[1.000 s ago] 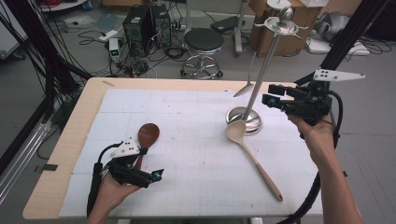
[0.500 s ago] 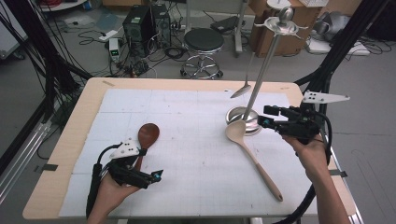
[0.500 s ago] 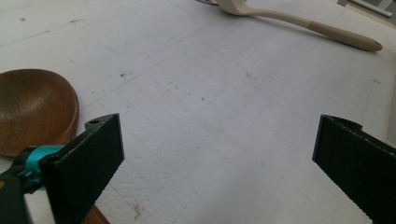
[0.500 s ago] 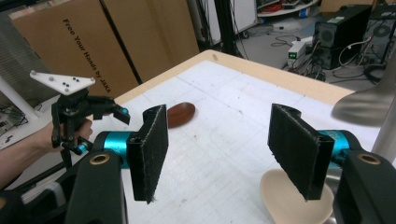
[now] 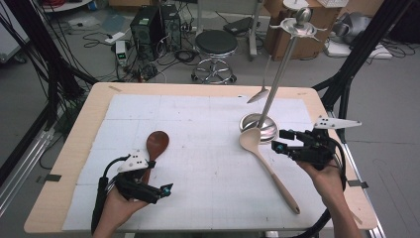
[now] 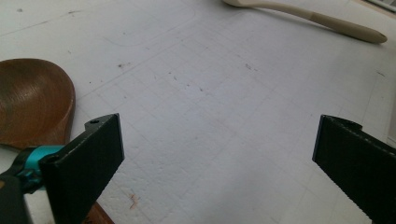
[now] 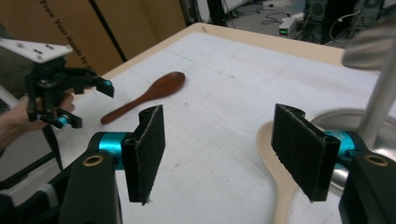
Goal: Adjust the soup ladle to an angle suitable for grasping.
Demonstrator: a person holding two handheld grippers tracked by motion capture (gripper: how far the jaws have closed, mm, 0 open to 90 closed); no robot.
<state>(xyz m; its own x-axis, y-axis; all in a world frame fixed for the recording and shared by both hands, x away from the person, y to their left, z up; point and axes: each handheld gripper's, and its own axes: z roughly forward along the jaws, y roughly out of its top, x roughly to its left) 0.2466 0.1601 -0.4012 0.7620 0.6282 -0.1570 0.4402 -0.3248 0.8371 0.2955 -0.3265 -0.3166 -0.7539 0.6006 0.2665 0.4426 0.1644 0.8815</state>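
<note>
High view: tall steel utensil stand (image 5: 267, 119) on white gridded mat (image 5: 198, 124), its round base touching pale wooden spoon (image 5: 267, 166). Right gripper (image 5: 281, 141), jaws just opening wider with nothing between, sits at spoon's 3 o'clock. Left gripper (image 5: 166, 188) spread wide, dark brown wooden spoon (image 5: 154, 146) at its 12 o'clock

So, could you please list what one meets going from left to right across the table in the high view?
Left gripper → dark wooden spoon → pale wooden spoon → right gripper.
</note>
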